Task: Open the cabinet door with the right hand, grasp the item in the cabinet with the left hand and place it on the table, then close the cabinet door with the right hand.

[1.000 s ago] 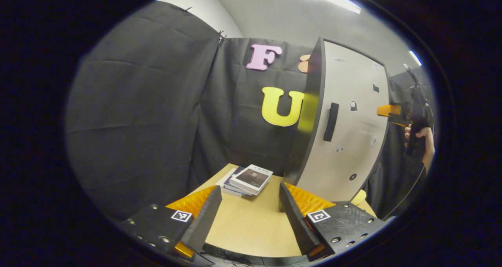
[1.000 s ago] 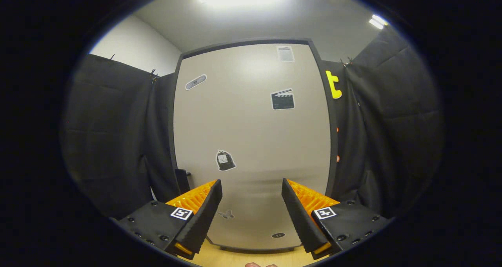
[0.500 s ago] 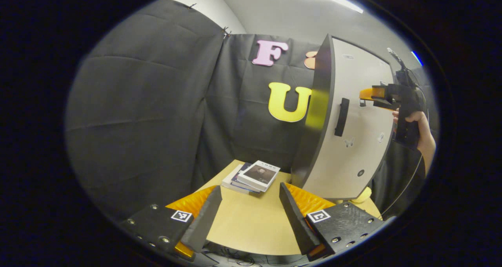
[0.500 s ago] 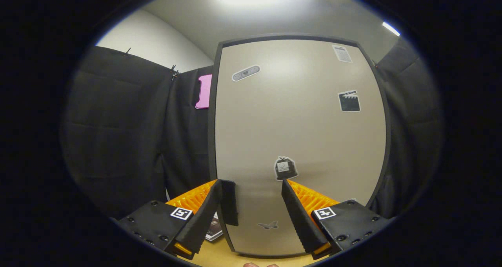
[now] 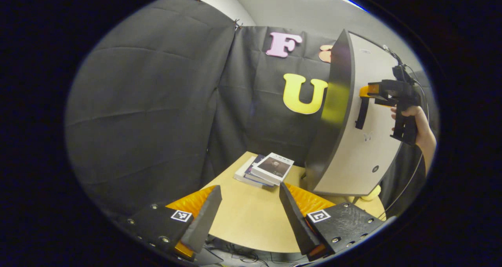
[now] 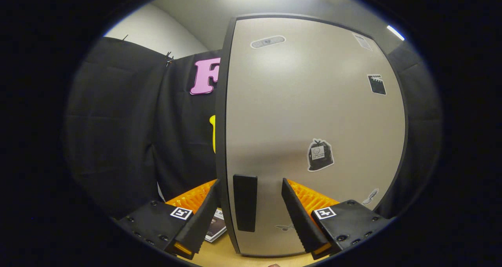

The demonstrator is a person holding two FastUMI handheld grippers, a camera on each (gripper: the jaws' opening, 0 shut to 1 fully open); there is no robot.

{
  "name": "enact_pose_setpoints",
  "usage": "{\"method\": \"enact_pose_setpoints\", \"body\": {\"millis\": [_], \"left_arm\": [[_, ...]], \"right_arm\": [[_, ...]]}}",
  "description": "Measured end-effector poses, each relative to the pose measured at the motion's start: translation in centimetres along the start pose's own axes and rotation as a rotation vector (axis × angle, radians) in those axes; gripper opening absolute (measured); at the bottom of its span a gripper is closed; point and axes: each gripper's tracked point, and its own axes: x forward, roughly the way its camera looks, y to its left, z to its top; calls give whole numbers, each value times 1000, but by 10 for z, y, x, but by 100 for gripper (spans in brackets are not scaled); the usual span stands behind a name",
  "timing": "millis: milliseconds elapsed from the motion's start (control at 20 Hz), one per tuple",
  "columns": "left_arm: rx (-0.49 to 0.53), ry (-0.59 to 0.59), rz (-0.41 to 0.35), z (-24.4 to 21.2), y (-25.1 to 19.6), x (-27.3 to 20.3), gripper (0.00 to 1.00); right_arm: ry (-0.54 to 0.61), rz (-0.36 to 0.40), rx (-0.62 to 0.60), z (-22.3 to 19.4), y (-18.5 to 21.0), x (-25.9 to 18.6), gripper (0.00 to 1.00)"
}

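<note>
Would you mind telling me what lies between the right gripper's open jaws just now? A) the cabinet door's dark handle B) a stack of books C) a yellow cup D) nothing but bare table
A: in the right gripper view the dark handle on the cabinet door stands between the open jaws of the right gripper, not yet clamped, while the books lie on the table.

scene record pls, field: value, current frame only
cabinet: beige door with dark edge, shut
handle: black vertical bar, between right gripper's open fingers, not yet clamped
left gripper: open, holding nothing, above light wooden table
on table: small stack of books, left of cabinet
task stage: door not opened yet
</note>
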Motion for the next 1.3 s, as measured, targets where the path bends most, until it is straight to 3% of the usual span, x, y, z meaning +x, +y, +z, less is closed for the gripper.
{"method": "enact_pose_setpoints", "body": {"millis": [100, 150, 200, 300, 350, 400, 450, 500, 550, 600, 700, 850, 900, 1000, 1300], "left_arm": [[-13, 7, -1, -2, 1, 4, 89], [-17, 14, -4, -3, 1, 5, 89], [-16, 19, -5, -7, 1, 7, 89], [-3, 19, -2, -5, 5, 8, 89], [4, 19, 0, -5, 6, 9, 91], [8, 19, 1, -6, 6, 8, 89], [9, 20, 0, -4, 7, 9, 91], [9, 18, -2, -3, 8, 10, 91], [8, 17, -3, -1, 8, 9, 89], [9, 16, -2, -2, 9, 8, 89], [14, 16, 2, -2, 10, 6, 91], [26, 14, 3, -3, 9, 3, 89], [31, 16, 4, -5, 8, 1, 91], [32, 21, 0, -6, 5, -2, 91], [58, 23, -24, -9, -15, -10, 89]], "right_arm": [[29, -5, 7, -8, 5, 7, 95], [37, -14, 4, -10, 5, 9, 89], [42, -20, -1, -12, 6, 11, 75], [50, -25, -9, -15, 9, 14, 72], [52, -38, -12, -15, 8, 14, 65], [52, -41, -12, -16, 10, 14, 42], [58, -44, -12, -16, 9, 14, 38], [61, -58, -17, -16, 7, 14, 44], [63, -57, -2, -17, 10, 10, 42], [65, -49, 11, -16, 8, 14, 34], [74, -44, 14, -17, 8, 14, 36], [67, -30, 7, -16, 9, 13, 24], [63, -18, 9, -18, 8, 14, 25], [61, 15, -33, -17, 9, 12, 13], [55, 84, -49, -17, 10, 0, 14]]}}
